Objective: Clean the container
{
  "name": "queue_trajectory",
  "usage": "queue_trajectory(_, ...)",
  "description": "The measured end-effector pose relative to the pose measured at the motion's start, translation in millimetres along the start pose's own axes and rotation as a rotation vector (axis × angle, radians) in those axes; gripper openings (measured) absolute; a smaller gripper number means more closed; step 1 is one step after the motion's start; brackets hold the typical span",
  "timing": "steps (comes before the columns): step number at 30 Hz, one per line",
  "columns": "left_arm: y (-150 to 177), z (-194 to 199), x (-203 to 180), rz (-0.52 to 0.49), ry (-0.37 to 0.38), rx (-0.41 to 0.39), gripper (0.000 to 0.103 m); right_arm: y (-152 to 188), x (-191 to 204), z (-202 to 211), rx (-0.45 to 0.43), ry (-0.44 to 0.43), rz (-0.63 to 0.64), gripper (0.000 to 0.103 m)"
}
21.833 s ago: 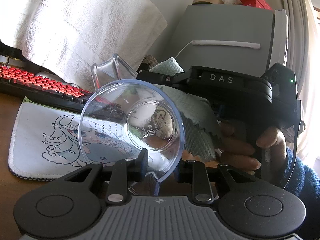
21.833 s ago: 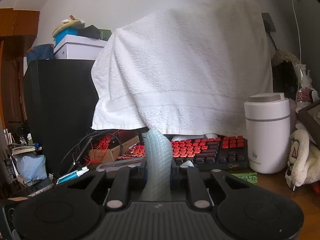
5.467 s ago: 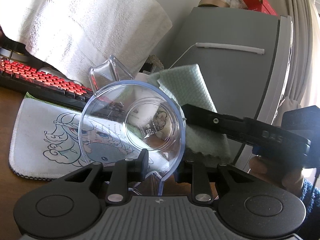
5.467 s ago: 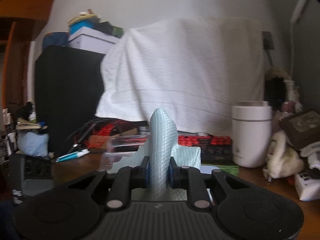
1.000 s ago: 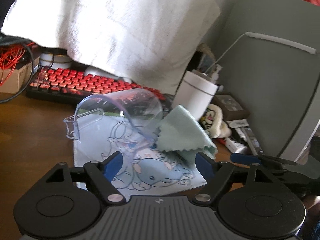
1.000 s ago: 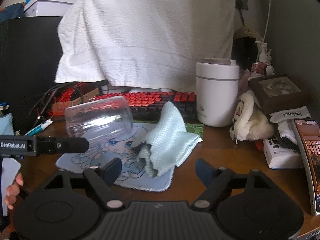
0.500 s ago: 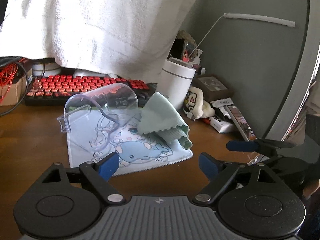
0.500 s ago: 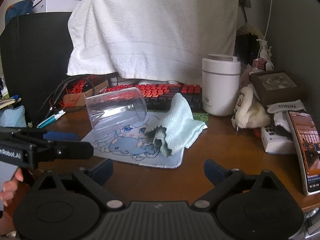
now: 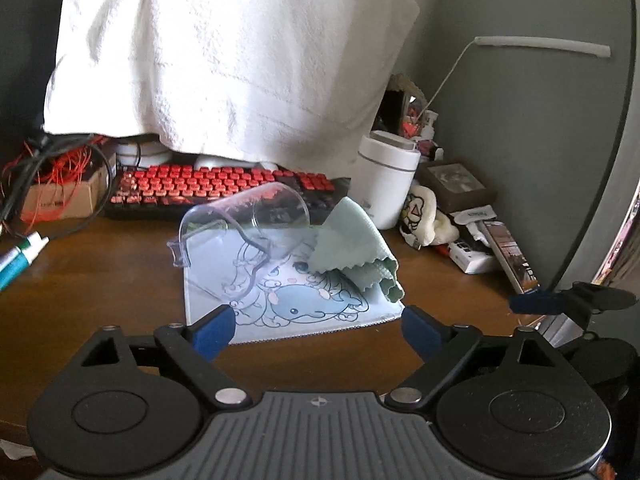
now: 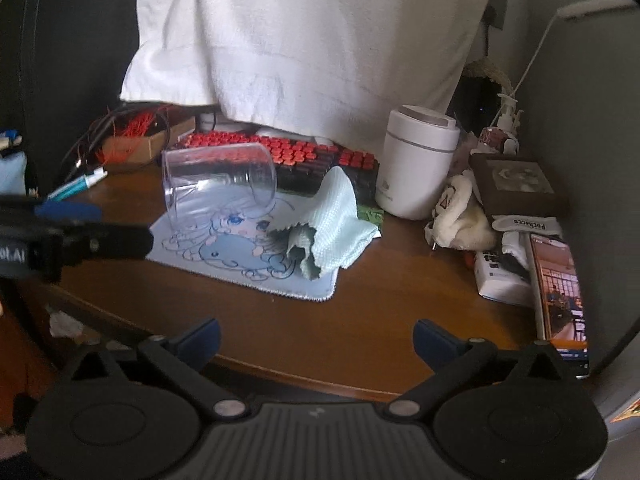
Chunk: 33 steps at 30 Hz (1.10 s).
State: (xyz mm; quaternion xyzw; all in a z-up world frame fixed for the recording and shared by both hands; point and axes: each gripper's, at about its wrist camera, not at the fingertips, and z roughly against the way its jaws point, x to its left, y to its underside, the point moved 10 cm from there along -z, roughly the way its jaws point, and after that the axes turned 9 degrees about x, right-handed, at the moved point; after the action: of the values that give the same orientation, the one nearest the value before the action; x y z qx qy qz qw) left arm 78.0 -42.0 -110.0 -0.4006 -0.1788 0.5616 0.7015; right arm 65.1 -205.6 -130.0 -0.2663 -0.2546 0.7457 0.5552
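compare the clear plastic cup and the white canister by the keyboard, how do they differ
The clear plastic cup lies on its side; the white canister stands upright. The cup is see-through and open-mouthed, while the canister is opaque with a grey top. The cup rests on the printed mat next to the green cloth; the canister stands off the mat to the right. Both are roughly cylindrical and sit in front of the red keyboard.

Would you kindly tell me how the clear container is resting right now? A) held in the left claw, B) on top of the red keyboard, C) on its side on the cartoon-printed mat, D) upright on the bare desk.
C: the clear container lies on its side on the cartoon-printed mat, beside the crumpled green cloth, and both the left claw and right claw are open and empty.
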Motion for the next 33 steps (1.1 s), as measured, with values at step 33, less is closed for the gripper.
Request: queue_trajectory(33,-16,12,13,-0.011,-0.255,0.039,0.098,-30,10,12,-0.031,-0.072,-0.124,0.103)
